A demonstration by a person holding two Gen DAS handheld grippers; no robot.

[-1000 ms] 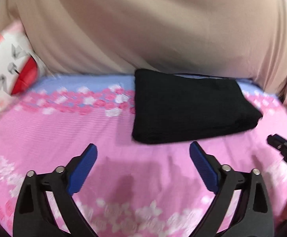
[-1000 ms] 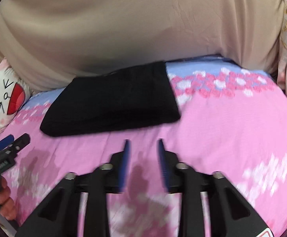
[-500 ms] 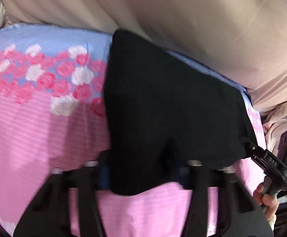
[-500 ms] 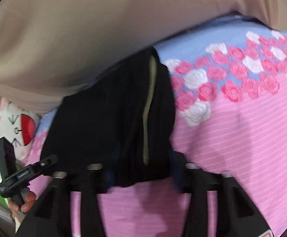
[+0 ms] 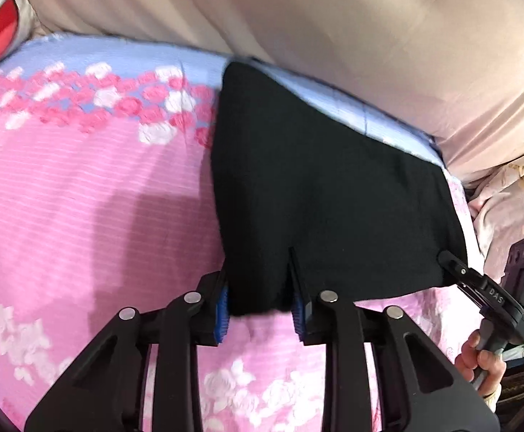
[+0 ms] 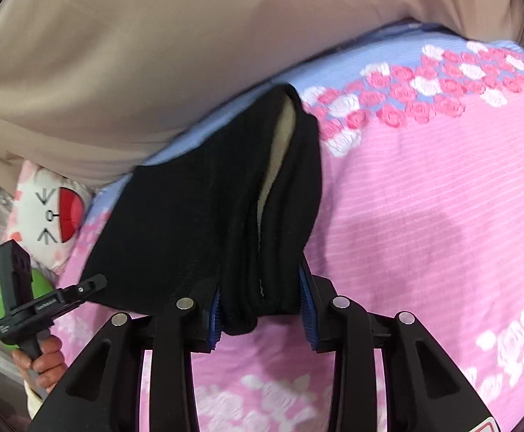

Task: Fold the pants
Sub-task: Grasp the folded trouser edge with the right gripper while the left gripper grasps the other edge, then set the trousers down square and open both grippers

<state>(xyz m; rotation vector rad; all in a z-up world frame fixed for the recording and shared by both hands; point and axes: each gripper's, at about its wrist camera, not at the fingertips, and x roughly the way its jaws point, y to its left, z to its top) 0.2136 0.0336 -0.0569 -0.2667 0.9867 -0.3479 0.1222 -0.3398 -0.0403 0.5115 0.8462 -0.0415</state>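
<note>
The black pants (image 5: pixel 326 194), already folded, fill the centre of both frames on the pink sheet (image 5: pixel 92 216). The left gripper (image 5: pixel 260 311) and right gripper (image 6: pixel 262 309) each clamp a near corner, jaws narrow on cloth, probably to lift the bundle evenly.

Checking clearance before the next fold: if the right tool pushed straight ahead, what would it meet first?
The folded black pants, whose near edge the right tool already clamps; beyond them, probably the beige fabric.
</note>
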